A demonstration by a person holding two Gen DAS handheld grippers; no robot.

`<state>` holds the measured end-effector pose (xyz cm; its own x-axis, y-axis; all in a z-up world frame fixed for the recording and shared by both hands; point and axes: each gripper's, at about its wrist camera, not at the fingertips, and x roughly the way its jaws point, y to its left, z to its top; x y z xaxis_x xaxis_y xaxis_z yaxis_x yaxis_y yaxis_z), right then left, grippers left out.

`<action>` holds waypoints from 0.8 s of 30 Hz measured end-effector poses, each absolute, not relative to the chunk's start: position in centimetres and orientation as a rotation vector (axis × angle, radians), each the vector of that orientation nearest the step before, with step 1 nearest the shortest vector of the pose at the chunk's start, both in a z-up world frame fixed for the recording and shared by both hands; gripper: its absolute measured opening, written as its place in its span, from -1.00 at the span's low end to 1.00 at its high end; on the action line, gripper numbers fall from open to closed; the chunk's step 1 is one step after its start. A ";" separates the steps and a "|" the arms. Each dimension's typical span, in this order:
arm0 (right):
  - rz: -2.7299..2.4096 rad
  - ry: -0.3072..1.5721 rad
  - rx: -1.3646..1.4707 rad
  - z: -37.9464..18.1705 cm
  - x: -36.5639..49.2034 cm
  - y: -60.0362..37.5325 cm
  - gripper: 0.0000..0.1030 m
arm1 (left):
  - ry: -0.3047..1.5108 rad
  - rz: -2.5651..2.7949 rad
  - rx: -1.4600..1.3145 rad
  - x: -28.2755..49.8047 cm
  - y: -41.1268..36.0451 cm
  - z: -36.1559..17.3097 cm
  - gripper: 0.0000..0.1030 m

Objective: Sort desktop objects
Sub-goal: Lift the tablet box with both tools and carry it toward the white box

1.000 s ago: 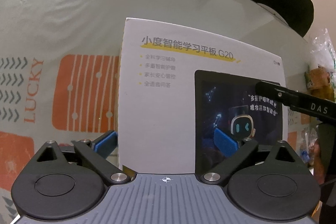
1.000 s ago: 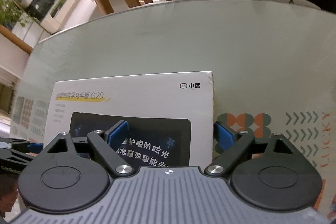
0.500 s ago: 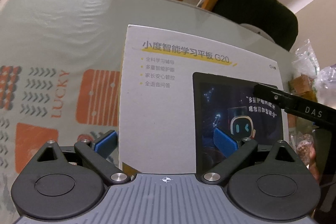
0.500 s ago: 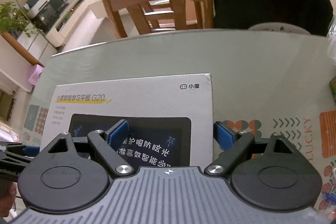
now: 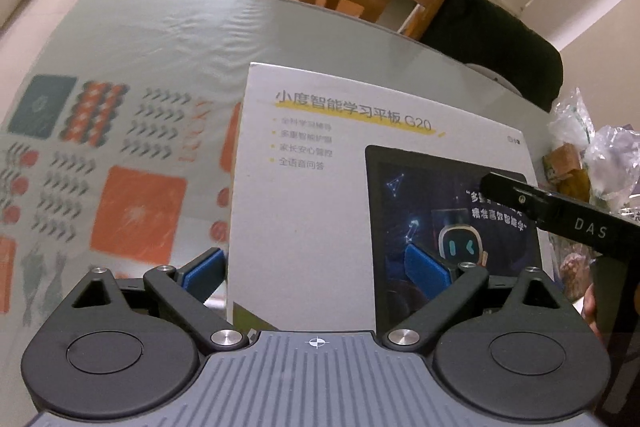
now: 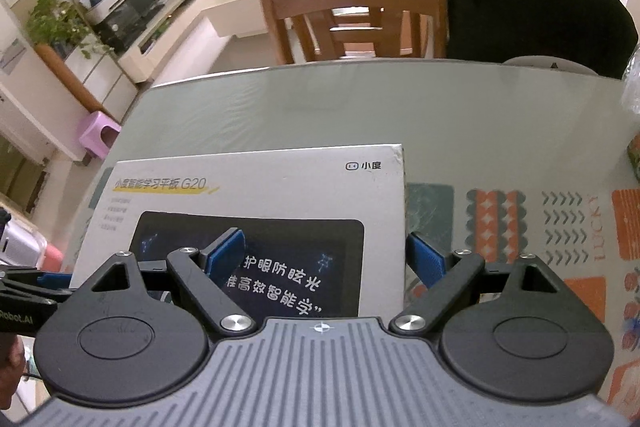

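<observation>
A flat white tablet box (image 5: 312, 211) with Chinese print and a dark tablet picture is held above the patterned table, its far end tilted up. My left gripper (image 5: 316, 271) grips its left near corner, one blue pad (image 5: 202, 273) outside the edge and one on the top face. My right gripper (image 6: 326, 259) grips the box (image 6: 288, 183) at its right near corner the same way. The right gripper's black finger (image 5: 560, 215) shows over the box in the left wrist view.
The table has a grey-green cover (image 6: 360, 103) with orange and teal patterns (image 5: 136, 215). Crinkled plastic bags with snacks (image 5: 592, 155) lie at the right. Wooden chairs (image 6: 352, 15) and a black-draped chair (image 6: 532, 19) stand behind the far edge.
Both grippers and the box have risen and tilted back. More of the room, chairs and table pattern has come into view. The grips on the box are unchanged.
</observation>
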<state>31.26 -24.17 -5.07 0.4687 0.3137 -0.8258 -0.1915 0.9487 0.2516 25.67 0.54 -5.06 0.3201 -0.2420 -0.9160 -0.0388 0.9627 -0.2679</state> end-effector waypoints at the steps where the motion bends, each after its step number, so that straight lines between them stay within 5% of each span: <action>1: 0.315 1.036 0.127 -4.9 30.7 -23.8 1.00 | 1.239 -0.132 -0.261 25.0 0.9 -4.9 0.88; 24: 0.245 0.990 0.017 -3.6 13.8 -13.0 1.00 | 1.297 -0.170 -0.285 12.0 10.8 -6.1 0.88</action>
